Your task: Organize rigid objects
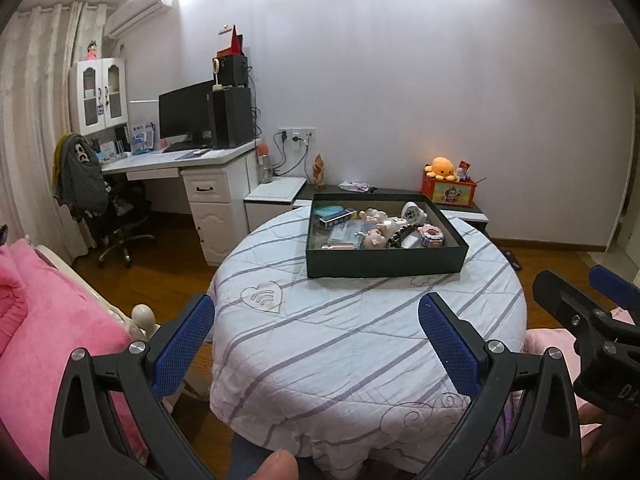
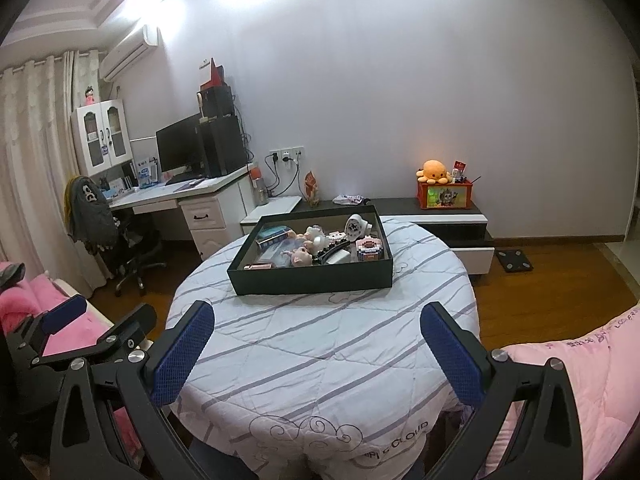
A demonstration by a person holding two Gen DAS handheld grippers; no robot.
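Note:
A black shallow box (image 1: 384,260) (image 2: 312,280) sits on the far part of a round table covered with a striped white quilt (image 1: 340,340) (image 2: 320,352). The box holds several small items: doll figures (image 1: 376,236) (image 2: 300,256), a white round toy (image 1: 414,213) (image 2: 356,227), a pink block toy (image 1: 431,236) (image 2: 370,250), a blue box (image 1: 332,213) (image 2: 272,236). My left gripper (image 1: 316,344) is open and empty over the near table. My right gripper (image 2: 318,348) is open and empty too, and shows at the right edge of the left wrist view (image 1: 580,304).
A white desk with monitor (image 1: 188,116) (image 2: 180,152) and an office chair (image 1: 116,216) stand at left. A low TV cabinet (image 2: 440,216) with a red box and orange plush (image 1: 442,168) (image 2: 434,171) is behind. Pink bedding (image 1: 48,320) (image 2: 580,360) lies on both sides.

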